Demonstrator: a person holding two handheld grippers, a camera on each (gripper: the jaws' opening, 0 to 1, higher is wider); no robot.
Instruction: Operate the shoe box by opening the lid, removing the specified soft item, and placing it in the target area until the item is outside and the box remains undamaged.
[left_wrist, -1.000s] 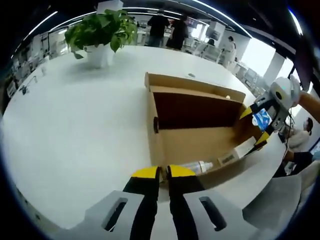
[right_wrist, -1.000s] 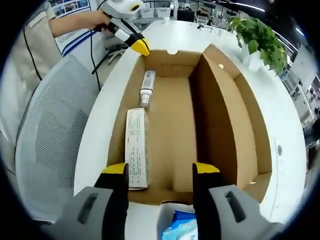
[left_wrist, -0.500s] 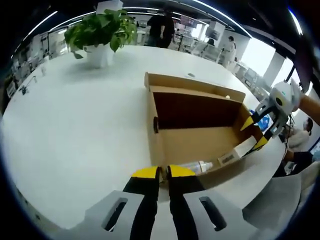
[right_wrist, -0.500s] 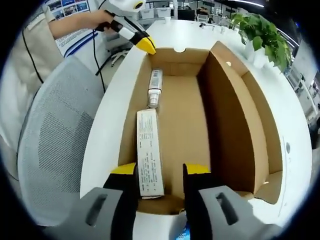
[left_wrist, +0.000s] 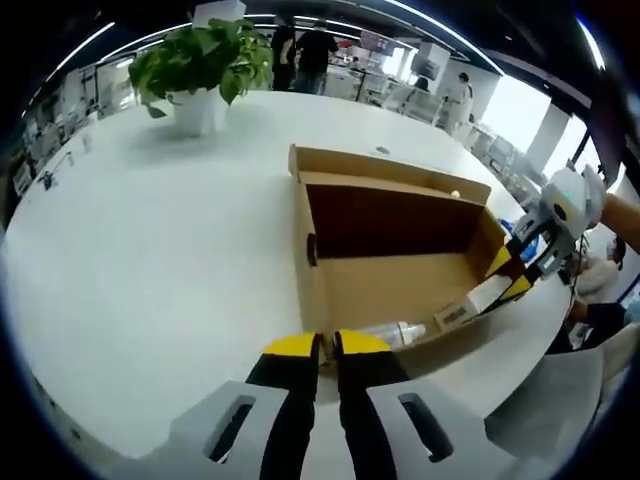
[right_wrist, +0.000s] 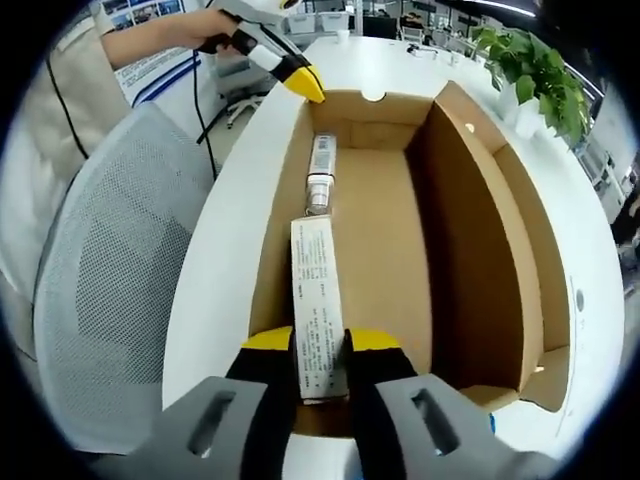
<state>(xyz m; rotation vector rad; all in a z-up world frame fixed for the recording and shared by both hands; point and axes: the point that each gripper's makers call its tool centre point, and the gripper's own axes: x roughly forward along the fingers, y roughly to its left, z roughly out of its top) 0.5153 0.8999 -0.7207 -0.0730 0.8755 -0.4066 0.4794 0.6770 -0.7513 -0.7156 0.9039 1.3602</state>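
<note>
Jaws of right gripper (right_wrist: 320, 345) clamped on near end of long white carton (right_wrist: 318, 300), seen in right gripper view; same gripper (left_wrist: 512, 272) seen from left gripper view at far right corner of box (left_wrist: 395, 255), yellow tips pinching carton (left_wrist: 476, 303) there. Jaws of left gripper (left_wrist: 327, 347) pressed together, nothing between them, hovering just over near short wall of box; also seen in right gripper view (right_wrist: 300, 80) at far end of box (right_wrist: 460, 240), held by a hand (right_wrist: 205, 25). Box lay open on white bench (left_wrist: 150, 250), lid swung back and standing against far side. Carton rested lengthwise on box floor along one long wall, printed face up. Small clear bottle (right_wrist: 320, 170) with white cap lay just beyond carton, in line with it, almost touching its far end; in left gripper view same bottle (left_wrist: 390, 333) lay close to left gripper's tips. No soft item seen inside box. Potted plant (left_wrist: 200, 70) stood well apart from box on bench. Grey mesh chair (right_wrist: 110, 290) beside bench edge. People stood far off in the room.
</note>
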